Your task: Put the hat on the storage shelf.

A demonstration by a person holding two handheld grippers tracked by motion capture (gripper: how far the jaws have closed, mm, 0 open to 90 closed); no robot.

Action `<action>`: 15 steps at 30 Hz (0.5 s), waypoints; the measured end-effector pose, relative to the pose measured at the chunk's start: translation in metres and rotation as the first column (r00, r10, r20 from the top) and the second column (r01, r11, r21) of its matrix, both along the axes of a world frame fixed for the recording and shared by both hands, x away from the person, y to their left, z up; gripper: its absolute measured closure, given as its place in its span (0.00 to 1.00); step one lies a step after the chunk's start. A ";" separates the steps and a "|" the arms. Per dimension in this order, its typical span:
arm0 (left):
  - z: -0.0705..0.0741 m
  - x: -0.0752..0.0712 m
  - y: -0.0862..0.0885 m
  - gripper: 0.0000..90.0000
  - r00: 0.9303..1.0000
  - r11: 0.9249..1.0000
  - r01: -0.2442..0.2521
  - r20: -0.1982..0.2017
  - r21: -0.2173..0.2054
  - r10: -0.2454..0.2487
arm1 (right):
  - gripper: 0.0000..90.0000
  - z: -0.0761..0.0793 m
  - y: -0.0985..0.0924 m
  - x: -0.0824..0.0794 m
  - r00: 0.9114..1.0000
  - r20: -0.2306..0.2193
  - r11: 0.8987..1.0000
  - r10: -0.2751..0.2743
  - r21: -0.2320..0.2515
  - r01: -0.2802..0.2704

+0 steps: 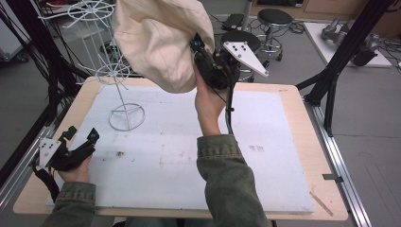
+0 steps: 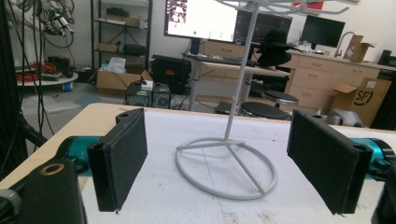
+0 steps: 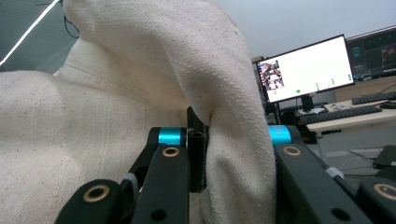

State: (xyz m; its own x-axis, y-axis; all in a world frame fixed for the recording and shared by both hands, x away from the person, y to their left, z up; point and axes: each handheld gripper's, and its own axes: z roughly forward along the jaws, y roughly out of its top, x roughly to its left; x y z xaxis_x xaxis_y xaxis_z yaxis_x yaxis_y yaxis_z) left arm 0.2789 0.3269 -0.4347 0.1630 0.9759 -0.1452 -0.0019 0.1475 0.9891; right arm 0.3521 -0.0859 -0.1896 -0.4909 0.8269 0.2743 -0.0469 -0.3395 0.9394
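A cream cloth hat (image 1: pixel 158 40) hangs in the air above the far side of the table, with my right gripper (image 1: pixel 201 54) shut on its edge. In the right gripper view the hat's fabric (image 3: pixel 140 93) is pinched between the black jaws. A white wire stand (image 1: pixel 118 78) with a ring base (image 1: pixel 126 117) rises at the table's far left, just left of the hat. My left gripper (image 1: pixel 81 135) rests open near the table's front left corner. In the left gripper view its pads (image 2: pixel 122 156) frame the stand's ring base (image 2: pixel 226 168).
A white board (image 1: pixel 189 156) covers most of the wooden table (image 1: pixel 293 94). Black frame posts (image 1: pixel 340 56) stand at the right, stools (image 1: pixel 274 19) behind the table. Cables hang at the left. Monitors (image 2: pixel 201 18) and desks sit far behind.
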 end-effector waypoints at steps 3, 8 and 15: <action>0.000 0.000 0.000 0.23 1.000 1.000 0.001 0.000 -0.002 -0.001 | 0.85 0.002 0.008 0.004 1.000 -0.005 1.000 -0.002 0.002 0.002; 0.000 0.000 0.001 0.23 1.000 1.000 -0.002 0.002 -0.006 0.002 | 0.85 0.005 0.017 0.015 1.000 -0.008 0.999 0.010 0.049 -0.010; 0.000 0.001 0.003 0.23 1.000 1.000 -0.006 0.008 -0.024 0.006 | 0.85 0.003 0.027 0.023 1.000 -0.007 0.998 0.015 0.053 -0.015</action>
